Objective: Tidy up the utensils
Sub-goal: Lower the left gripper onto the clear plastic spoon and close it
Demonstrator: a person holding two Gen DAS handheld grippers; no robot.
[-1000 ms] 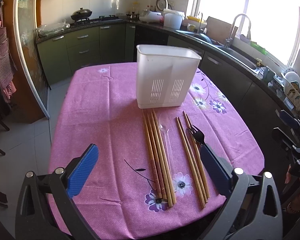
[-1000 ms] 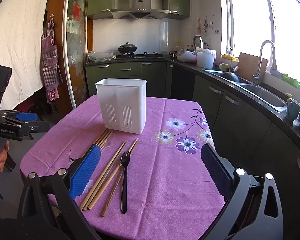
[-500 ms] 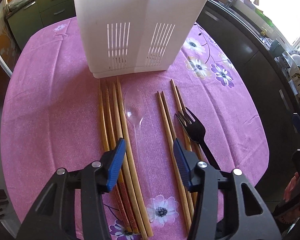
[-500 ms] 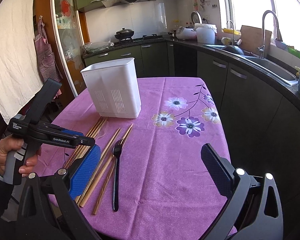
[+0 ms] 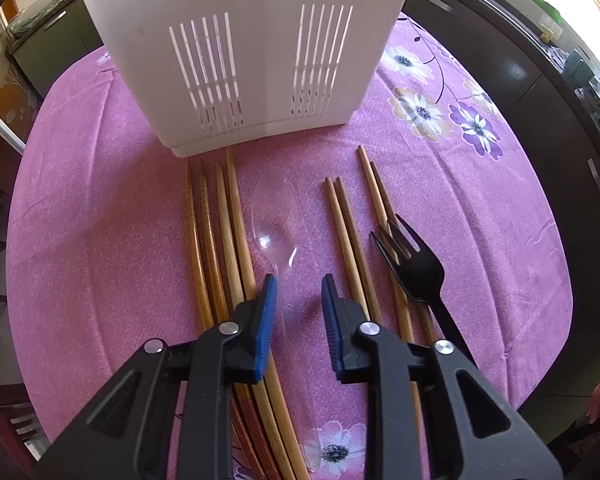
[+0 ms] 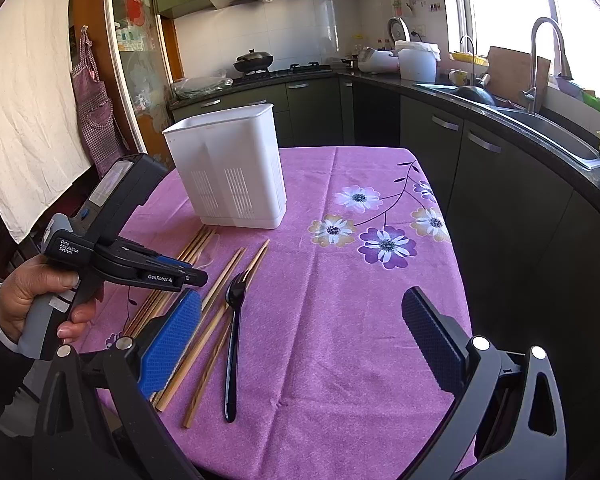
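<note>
The left gripper [image 5: 298, 300] is low over the table [image 5: 100, 240], and its jaws are partly open, one on each side of the clear spoon [image 5: 278, 224]. They hold nothing yet; there is a gap between each blue pad and the handle. The spoon lies flat on the purple cloth with its bowl toward the white holder [image 5: 244, 48] at the far side and its handle running near, under the gripper.

Just left of the spoon lie four chopsticks [image 5: 220, 232], and the closest one is almost touching the left pad. To the right are two more pairs [image 5: 348, 232], and the black fork [image 5: 416, 272] lies across the rightmost pair.

To do this step well, I think the gripper should go down until the pad tips nearly touch the cloth, because the handle is thin and flat and sits very low. It should be centred on the handle, so that the left pad does not catch the neighbouring chopstick and drag it along. The closing should be slow; clear plastic is slippery and it can slide out or tip when squeezed. A hold near the neck, just behind the bowl, seems to give better control for the later drop into the holder, handle or bowl first.

The right gripper [image 6: 300, 344] waits near the near edge of the table, with jaws wide open and empty, and the fork is between it and the holder. It is well apart from the spoon and does not disturb
</note>
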